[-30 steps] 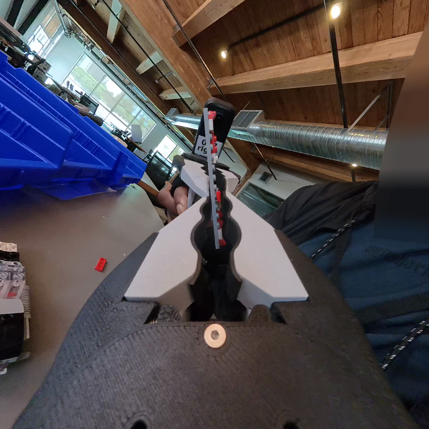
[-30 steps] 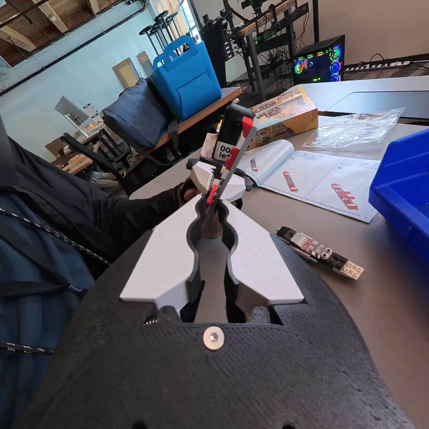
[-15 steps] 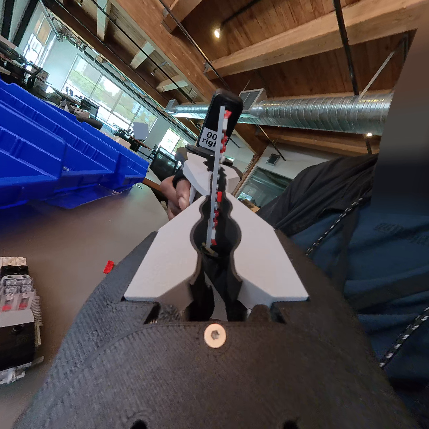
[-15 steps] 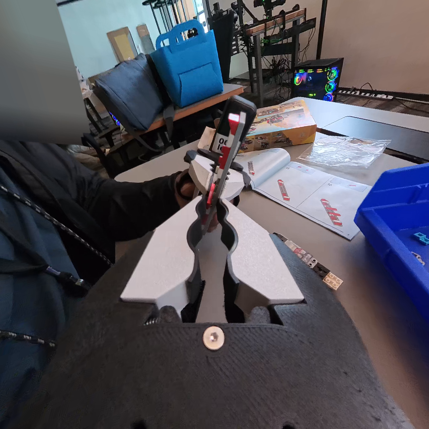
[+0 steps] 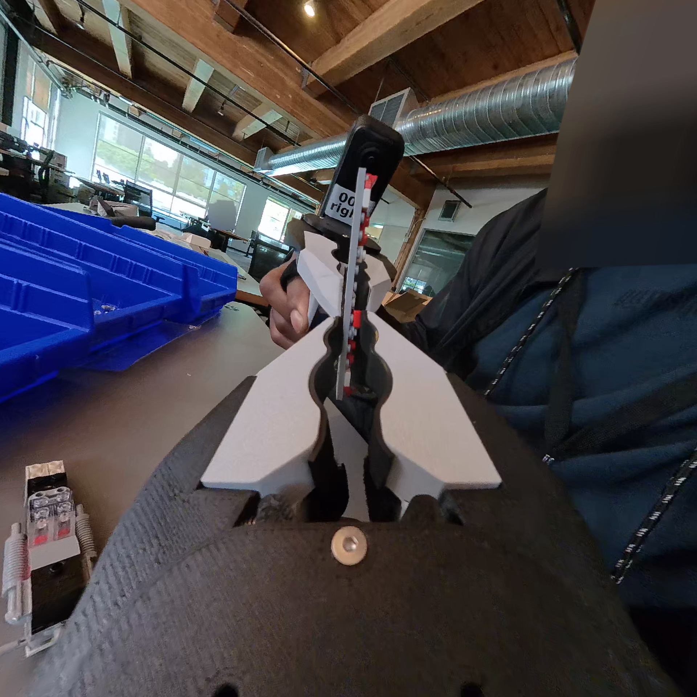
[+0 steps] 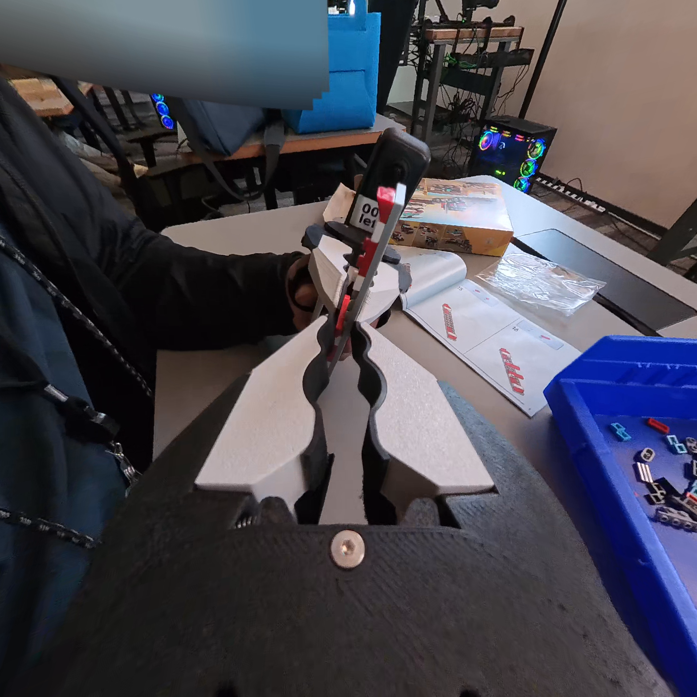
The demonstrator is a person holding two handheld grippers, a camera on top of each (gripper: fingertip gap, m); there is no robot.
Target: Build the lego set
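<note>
Evidently both grippers pinch the grey-and-red plate strip (image 5: 352, 301) edge-on at twelve o'clock, left gripper (image 5: 349, 326) and right gripper (image 6: 341, 332) with jaws narrow, steadying it, probably for pressing pieces home.

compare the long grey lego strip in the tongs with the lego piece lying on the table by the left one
The grey strip is thin and long, carries red pieces, and is held upright off the table by both tongs, left and right. The piece on the table is chunkier, mostly black with clear parts, lying flat and untouched. Both are part-built assemblies.

Blue tote bag (image 6: 339, 75), lit computer tower (image 6: 513, 156), ceiling duct (image 5: 471, 109).
</note>
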